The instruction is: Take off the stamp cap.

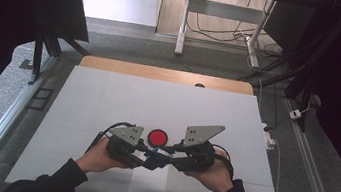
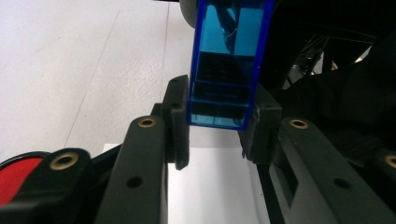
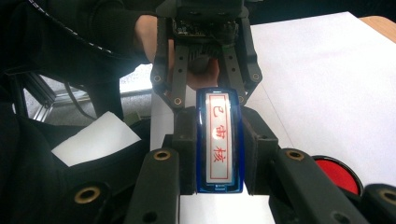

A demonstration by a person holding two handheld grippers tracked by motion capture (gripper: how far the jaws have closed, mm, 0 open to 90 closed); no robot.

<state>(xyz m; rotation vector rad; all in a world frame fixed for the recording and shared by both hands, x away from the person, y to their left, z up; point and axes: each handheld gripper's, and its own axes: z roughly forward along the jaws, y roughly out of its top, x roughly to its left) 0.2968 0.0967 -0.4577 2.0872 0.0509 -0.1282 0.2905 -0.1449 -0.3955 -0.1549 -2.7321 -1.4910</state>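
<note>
Two hand-held grippers meet over the near middle of a white-covered table [image 1: 107, 97], sharing a single blue stamp [image 1: 153, 158] between them. The left hand-held gripper [image 2: 215, 126] has its black jaws pressed against the sides of the stamp's translucent blue body [image 2: 226, 70], closed on it. The right hand-held gripper [image 3: 218, 154] is clamped on the other end of the same stamp, its pads tight against both long sides.

In the right gripper view the stamp's face [image 3: 218, 140] looks toward the camera: a white panel framed by a thin red rectangle, bearing three red Chinese characters set in a column, which appear to read 已审核 in mirror form. A glare spot falls on the middle character, so that reading is not certain.

A round red ink pad [image 1: 157, 136] in a black rim lies on the table just beyond the two grippers, between their grey three-cornered plates. A loose white sheet [image 1: 146, 186] lies on the table under the joined grippers, toward the near edge. The person's dark sleeves [image 1: 53, 180] enter from the bottom of the high view.
</note>
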